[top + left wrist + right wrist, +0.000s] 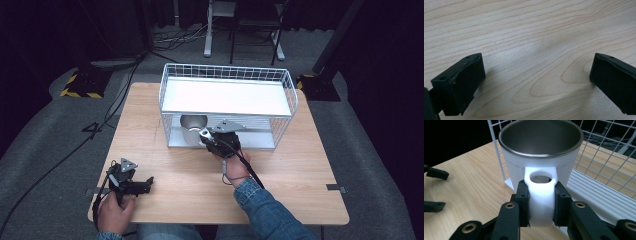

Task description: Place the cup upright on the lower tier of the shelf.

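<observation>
Lab-like studio; black curtains (385, 75), floor cables (60, 160), hazard-taped stand bases (80, 82).

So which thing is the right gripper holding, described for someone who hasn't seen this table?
Find the white wire rack at the table's far side. At its lower tier's left end stands a white mug with a steel lining, the right gripper clamping its handle.

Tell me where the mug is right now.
In the high view the mug sits at the left end of the wire rack's lower level, its handle clamped by the right gripper at the rack's front.
</observation>
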The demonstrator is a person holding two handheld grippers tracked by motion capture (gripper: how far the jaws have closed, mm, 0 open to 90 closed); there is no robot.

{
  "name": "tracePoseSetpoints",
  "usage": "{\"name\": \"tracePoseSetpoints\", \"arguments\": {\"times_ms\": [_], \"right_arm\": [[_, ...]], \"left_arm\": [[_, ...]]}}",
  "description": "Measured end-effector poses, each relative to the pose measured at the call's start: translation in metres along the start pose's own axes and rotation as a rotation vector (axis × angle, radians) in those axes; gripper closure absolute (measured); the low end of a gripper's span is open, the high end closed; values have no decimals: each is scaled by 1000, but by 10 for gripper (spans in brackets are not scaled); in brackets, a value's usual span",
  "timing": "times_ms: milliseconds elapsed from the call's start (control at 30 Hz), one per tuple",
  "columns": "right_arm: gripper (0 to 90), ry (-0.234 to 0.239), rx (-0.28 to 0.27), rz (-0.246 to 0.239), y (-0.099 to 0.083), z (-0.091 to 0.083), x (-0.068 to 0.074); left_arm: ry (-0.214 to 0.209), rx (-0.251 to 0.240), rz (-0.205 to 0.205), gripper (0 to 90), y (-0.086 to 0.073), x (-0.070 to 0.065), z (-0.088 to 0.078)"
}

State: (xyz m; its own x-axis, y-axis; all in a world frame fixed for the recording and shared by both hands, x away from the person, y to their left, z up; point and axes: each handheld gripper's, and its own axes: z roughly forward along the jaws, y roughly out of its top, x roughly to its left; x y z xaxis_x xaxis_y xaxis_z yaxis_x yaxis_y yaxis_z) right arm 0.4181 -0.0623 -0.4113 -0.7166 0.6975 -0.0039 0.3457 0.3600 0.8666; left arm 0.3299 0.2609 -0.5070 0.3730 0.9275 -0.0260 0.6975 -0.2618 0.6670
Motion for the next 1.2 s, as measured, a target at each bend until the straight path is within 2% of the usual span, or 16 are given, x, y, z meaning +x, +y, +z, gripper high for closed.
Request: {"name": "tracePoseSetpoints", "arguments": {"times_ms": [300,533,633,1200], "right_arm": [[713,-47,-34,31,2,10,-8],[713,-76,-45,12,3,21,-12],[713,-91,-49,20,3,26,-14],[712,-98,-15,80,-6,47,-20]], "left_arm": [[0,0,0,3,0,0,0],[0,0,-1,3,0,0,0],[0,-1,0,3,0,0,0],[0,0,0,3,0,0,0]]}}
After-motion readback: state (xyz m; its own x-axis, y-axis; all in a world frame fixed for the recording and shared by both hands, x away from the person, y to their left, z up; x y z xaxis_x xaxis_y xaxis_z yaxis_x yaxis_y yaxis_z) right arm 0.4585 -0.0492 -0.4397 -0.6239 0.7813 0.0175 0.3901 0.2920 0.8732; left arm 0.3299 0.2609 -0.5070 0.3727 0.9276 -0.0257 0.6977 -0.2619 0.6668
